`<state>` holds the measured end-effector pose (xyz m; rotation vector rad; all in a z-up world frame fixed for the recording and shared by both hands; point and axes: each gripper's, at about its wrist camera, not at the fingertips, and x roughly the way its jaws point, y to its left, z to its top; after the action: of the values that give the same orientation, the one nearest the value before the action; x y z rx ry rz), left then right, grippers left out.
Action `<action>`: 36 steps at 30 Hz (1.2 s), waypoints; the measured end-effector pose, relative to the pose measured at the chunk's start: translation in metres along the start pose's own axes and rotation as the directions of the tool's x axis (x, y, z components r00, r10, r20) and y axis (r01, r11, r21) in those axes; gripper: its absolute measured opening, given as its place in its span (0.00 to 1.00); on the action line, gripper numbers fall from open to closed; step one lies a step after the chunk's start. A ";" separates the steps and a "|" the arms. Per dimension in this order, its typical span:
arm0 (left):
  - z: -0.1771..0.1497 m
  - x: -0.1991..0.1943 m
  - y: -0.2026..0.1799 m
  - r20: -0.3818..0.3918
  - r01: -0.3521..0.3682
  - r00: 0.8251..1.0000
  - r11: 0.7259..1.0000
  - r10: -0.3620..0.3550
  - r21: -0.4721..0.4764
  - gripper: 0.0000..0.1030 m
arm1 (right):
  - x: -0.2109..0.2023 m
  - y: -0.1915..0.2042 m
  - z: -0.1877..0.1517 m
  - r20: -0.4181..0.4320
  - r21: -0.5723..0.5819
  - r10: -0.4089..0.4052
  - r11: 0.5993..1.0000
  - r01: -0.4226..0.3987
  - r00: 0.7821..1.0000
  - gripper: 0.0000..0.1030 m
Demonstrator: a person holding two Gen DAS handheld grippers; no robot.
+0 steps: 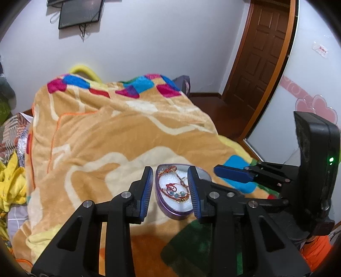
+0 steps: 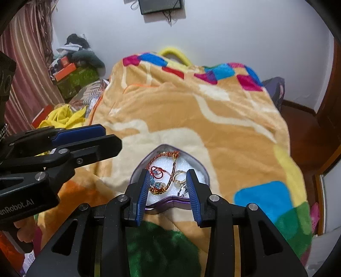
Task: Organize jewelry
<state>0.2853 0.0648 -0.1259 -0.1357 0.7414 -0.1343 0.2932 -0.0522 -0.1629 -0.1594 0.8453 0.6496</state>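
A purple heart-shaped tin [image 1: 175, 214] [image 2: 192, 158] lined with white foam lies open on a tan fleece blanket [image 1: 106, 138] [image 2: 213, 127]. Inside lie a braided bracelet [image 2: 168, 183] [image 1: 170, 190], a red string [image 2: 158, 171] and gold rings [image 2: 180, 178]. My left gripper [image 1: 170, 172] hovers above the tin, open, with nothing between its blue pads. My right gripper [image 2: 168, 173] hangs over the tin's near lobes, open too, touching none of the jewelry. Each gripper shows in the other's view: the right gripper [image 1: 226, 173] at the tin's right, the left gripper [image 2: 110, 136] at its left.
The blanket covers a bed. A brown door [image 1: 260, 53] and wooden floor [image 2: 302, 136] lie to the right. Yellow cloth [image 2: 64, 117], boxes [image 2: 72, 72] and a striped curtain [image 2: 25, 64] crowd the left. A dark screen [image 1: 78, 15] hangs on the far wall.
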 end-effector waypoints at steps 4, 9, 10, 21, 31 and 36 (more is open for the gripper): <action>0.008 -0.039 -0.007 0.071 0.014 0.997 1.000 -0.014 -0.006 0.32 | -0.035 0.004 0.004 0.072 -0.002 -0.022 1.000 0.022 0.997 0.31; 0.015 -0.099 -0.016 0.196 0.017 0.980 1.000 -0.014 -0.015 0.35 | -0.102 0.013 0.010 0.215 0.012 -0.037 0.999 0.036 0.976 0.31; 0.016 -0.114 -0.019 0.227 0.018 0.974 1.000 -0.014 -0.016 0.38 | -0.119 0.016 0.010 0.255 0.015 -0.040 0.999 0.037 0.966 0.31; -0.015 -0.242 -0.060 0.509 -0.047 0.860 0.999 0.030 0.021 0.58 | -0.264 0.071 -0.018 0.607 -0.001 -0.074 0.996 0.094 0.791 0.31; -0.050 -0.286 -0.079 0.603 -0.168 0.788 0.986 0.128 0.010 0.97 | -0.299 0.098 -0.046 0.706 0.065 -0.158 0.985 0.158 0.691 0.73; -0.057 -0.287 -0.081 0.601 -0.177 0.787 0.984 0.140 0.003 0.99 | -0.299 0.104 -0.050 0.706 0.093 -0.202 0.977 0.193 0.679 0.84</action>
<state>0.0314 0.0296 0.0365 -0.0508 0.1057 0.0522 0.0544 -0.1292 0.0366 0.0228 0.0633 0.4397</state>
